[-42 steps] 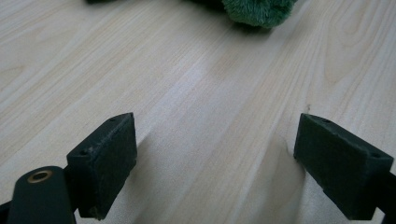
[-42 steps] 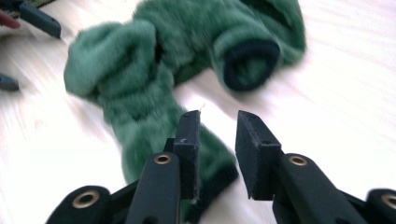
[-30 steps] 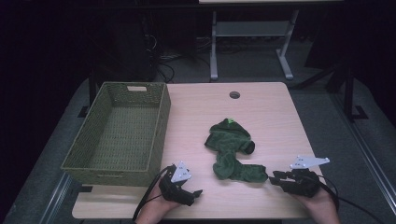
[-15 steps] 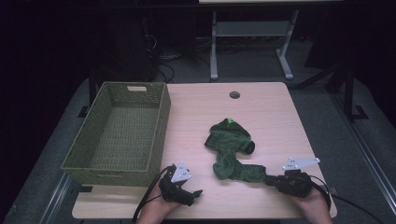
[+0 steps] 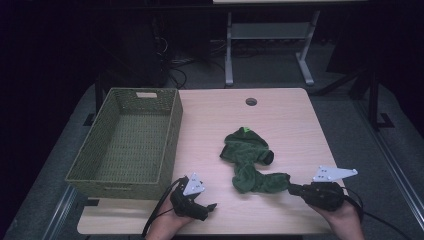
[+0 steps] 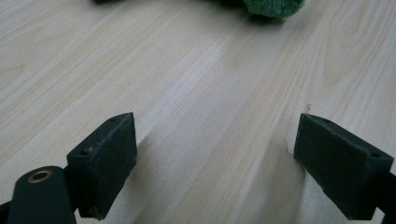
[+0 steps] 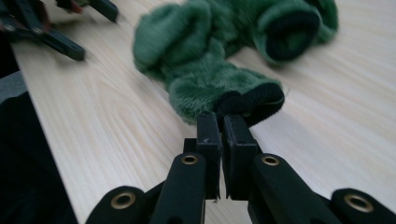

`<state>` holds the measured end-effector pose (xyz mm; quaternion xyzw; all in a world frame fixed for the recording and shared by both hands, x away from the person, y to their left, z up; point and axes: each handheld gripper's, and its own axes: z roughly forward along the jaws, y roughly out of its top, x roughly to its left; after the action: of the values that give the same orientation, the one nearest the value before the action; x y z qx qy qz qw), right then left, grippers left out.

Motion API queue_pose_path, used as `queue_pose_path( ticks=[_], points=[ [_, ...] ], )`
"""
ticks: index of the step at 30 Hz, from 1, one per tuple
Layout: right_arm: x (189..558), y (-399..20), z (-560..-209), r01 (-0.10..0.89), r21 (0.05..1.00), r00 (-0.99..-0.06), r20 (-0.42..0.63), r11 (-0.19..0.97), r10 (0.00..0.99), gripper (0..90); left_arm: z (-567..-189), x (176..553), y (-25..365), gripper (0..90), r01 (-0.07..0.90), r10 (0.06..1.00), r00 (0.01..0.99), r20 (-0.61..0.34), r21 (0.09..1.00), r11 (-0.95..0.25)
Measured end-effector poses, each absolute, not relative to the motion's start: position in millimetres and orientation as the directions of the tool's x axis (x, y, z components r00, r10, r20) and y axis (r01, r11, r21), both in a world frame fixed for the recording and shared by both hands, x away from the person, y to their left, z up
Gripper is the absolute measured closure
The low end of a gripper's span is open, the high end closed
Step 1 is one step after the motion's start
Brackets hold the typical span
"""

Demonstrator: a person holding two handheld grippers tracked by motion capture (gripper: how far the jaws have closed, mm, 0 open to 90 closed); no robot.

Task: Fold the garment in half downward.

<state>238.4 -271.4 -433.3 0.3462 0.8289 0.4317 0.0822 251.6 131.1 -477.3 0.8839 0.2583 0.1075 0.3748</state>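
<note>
While my right gripper [image 7: 219,122] pinches the green fleece garment's [image 5: 248,159] black cuff [image 7: 254,103] mid-bench [image 5: 285,120], my left gripper [image 6: 215,163] rests spread, beside the basket [image 5: 125,142].

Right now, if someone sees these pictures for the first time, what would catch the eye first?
The green fuzzy garment lies crumpled on the near middle of the wooden table, and the right claw is shut on its black cuff. At the table's left edge stands a woven basket, nothing visible inside. The left claw rests open over bare wood.
</note>
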Motion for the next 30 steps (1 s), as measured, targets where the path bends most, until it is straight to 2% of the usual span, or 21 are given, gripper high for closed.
queue_pose_path(
  ticks=[11, 18, 25, 30],
  points=[
    [250.4, -234.0, -412.0, 0.416, 0.799, -0.825, 0.131, 0.433, 0.550, 87.3, -477.3, 251.7, 131.0, 12.6, 0.376, 0.537, 0.843, -0.003, 0.718, -0.586],
    [265.5, -197.3, -402.8, 0.341, 0.804, -0.890, 0.110, 0.486, 0.443, 87.4, -477.3, 251.6, 130.8, 12.6, 0.378, 0.539, 0.842, -0.005, 0.719, -0.583],
    [285.0, -165.9, -410.5, 0.327, 0.794, -0.912, 0.124, 0.512, 0.390, 87.1, -477.4, 251.7, 130.7, 12.6, 0.378, 0.539, 0.842, -0.005, 0.719, -0.583],
    [293.3, -152.8, -410.8, 0.320, 0.812, -0.914, 0.130, 0.488, 0.384, 79.0, -477.3, 251.9, 130.8, 12.6, 0.375, 0.538, 0.843, -0.002, 0.719, -0.585]
  ],
)
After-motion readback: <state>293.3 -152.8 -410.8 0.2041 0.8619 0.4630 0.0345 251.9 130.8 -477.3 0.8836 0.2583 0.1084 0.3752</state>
